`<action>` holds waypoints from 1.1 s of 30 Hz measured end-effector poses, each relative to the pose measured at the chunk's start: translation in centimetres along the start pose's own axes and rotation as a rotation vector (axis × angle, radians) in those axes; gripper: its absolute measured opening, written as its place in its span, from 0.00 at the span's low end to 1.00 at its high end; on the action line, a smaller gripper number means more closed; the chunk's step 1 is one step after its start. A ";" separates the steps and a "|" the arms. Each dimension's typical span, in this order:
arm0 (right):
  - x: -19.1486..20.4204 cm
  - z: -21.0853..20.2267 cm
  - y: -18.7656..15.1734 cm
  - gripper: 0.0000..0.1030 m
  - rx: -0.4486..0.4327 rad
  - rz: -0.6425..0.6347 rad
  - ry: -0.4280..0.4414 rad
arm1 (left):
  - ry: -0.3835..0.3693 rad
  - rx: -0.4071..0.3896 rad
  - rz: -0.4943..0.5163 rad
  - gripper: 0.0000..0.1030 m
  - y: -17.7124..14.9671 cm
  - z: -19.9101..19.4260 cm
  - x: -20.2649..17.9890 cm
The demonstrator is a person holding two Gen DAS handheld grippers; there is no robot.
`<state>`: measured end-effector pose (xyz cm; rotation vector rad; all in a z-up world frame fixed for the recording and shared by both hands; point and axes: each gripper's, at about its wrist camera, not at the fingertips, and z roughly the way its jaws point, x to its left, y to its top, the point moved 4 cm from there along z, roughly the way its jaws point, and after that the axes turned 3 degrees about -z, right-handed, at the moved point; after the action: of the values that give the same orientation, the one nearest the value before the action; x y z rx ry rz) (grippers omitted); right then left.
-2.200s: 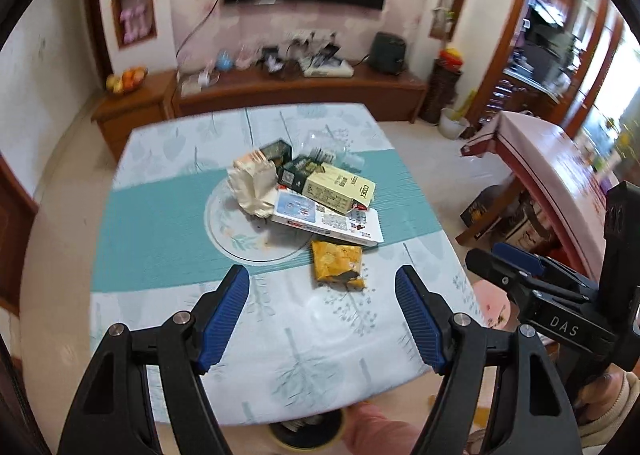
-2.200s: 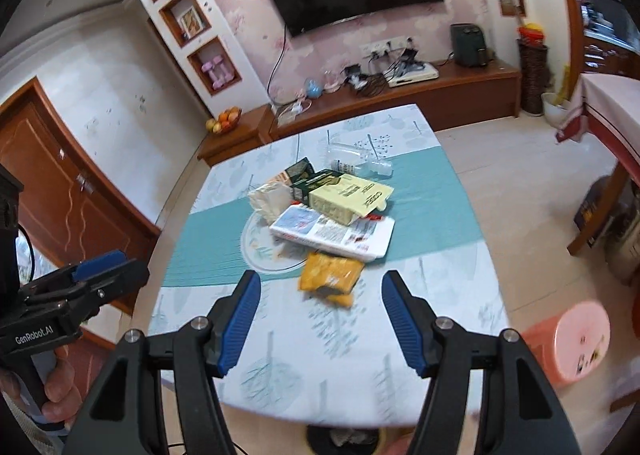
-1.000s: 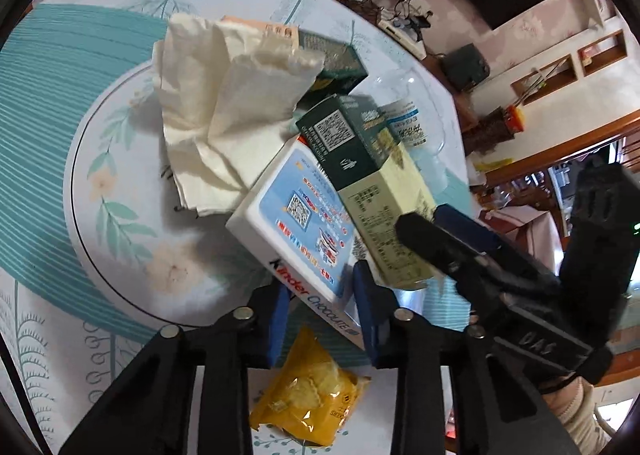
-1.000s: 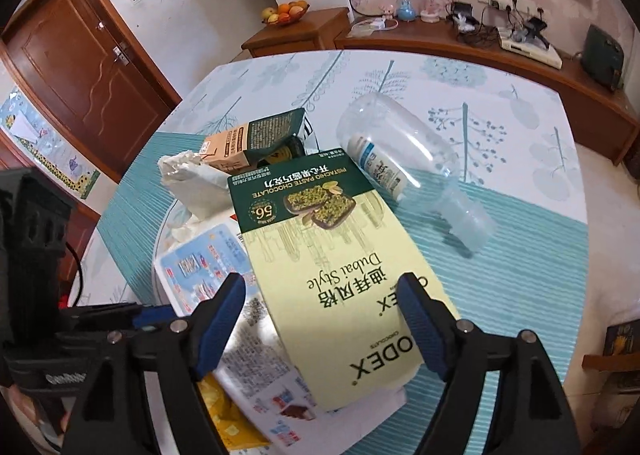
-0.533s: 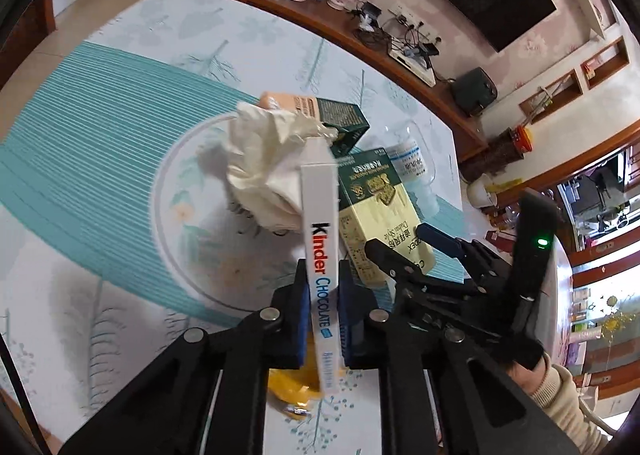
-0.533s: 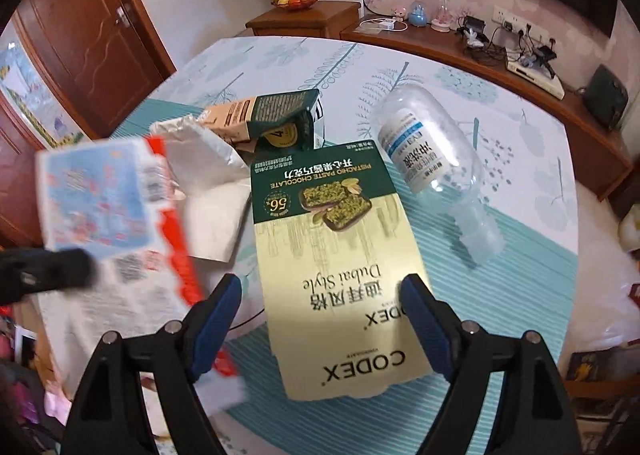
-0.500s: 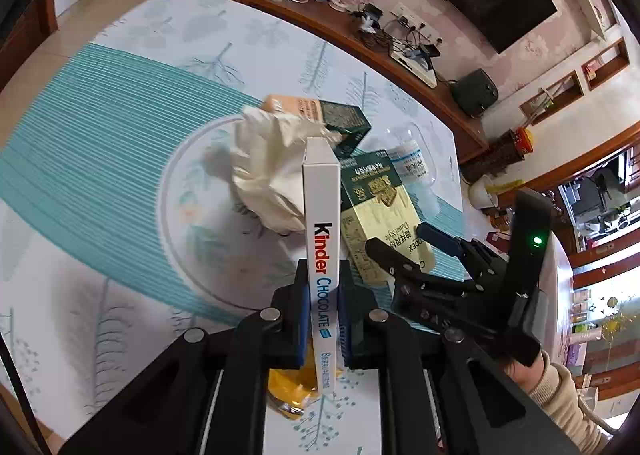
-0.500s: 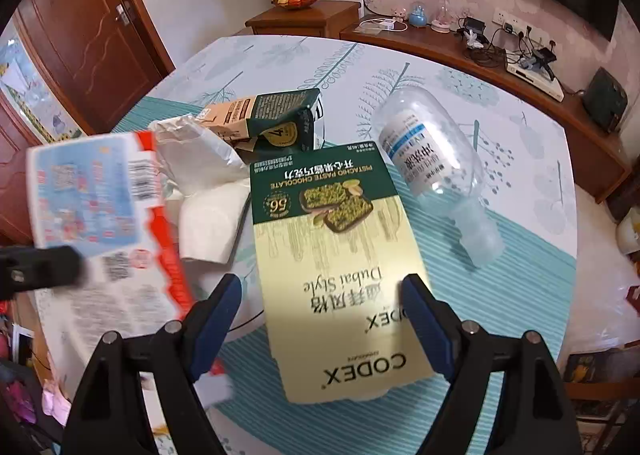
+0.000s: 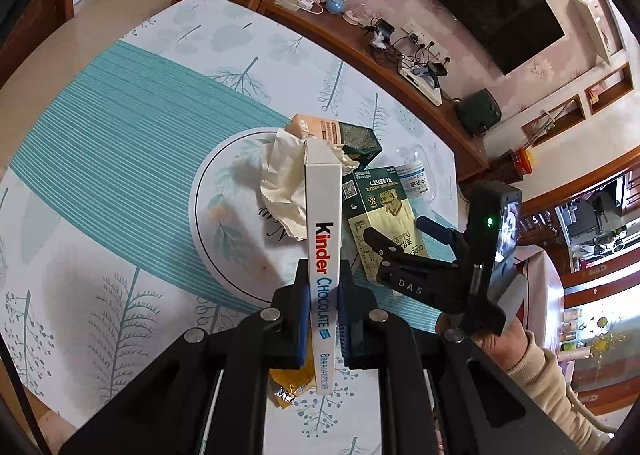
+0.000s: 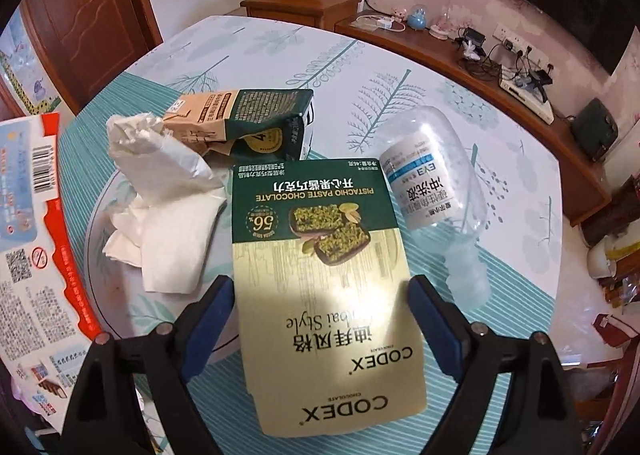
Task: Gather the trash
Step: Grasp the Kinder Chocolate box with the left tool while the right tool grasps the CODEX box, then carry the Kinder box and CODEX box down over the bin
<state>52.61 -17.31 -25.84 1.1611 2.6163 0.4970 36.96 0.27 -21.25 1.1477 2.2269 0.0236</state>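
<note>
In the left wrist view, the left gripper (image 9: 324, 319) is clamped on the narrow edge of a white Kinder Chocolate box (image 9: 323, 239), which stands on edge above the table (image 9: 120, 135) with its far end over the crumpled white paper napkin (image 9: 282, 191). Below the jaws a yellow snack wrapper (image 9: 288, 383) lies on the leaf-patterned cloth. Beyond the napkin sits a tan and green drink carton (image 9: 340, 133), and to the right a green and cream Codex pistachio chocolate box (image 9: 384, 211) lies flat, with a clear plastic bottle (image 9: 414, 175) past it. The right gripper (image 9: 400, 231) reaches over the Codex box, held by a hand (image 9: 504, 343) in a beige sleeve.

In the right wrist view, the right gripper (image 10: 320, 311) has its jaws spread wide, having just opened further, with the Codex pistachio chocolate box (image 10: 324, 275) between them; the blue pads appear to sit just off its long edges, though the gap is slim and hard to judge. The bottle (image 10: 432, 191) lies on its side just right of the box, the carton (image 10: 248, 123) behind it, the napkin (image 10: 160, 199) to the left. The printed back of the Kinder box (image 10: 36, 239) fills the left edge.
</note>
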 end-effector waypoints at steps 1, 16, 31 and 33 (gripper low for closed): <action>-0.2 0.1 0.0 0.92 0.002 0.008 0.006 | 0.000 -0.003 0.005 0.09 0.0 -0.2 -0.1; -1.1 1.7 -2.6 0.92 0.080 0.137 0.092 | 0.010 0.003 -0.006 0.09 -0.4 -0.6 0.0; 3.3 -8.2 -9.2 0.92 -0.018 0.331 0.204 | -0.065 0.020 0.149 0.09 -2.2 -6.7 -2.4; 4.1 -9.8 -10.7 0.92 -0.035 0.383 0.212 | -0.081 0.033 0.187 0.09 -3.0 -8.0 -2.4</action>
<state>39.36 -22.97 -21.39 1.6929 2.5419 0.7725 31.51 -1.27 -14.40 1.3474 2.0509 0.0174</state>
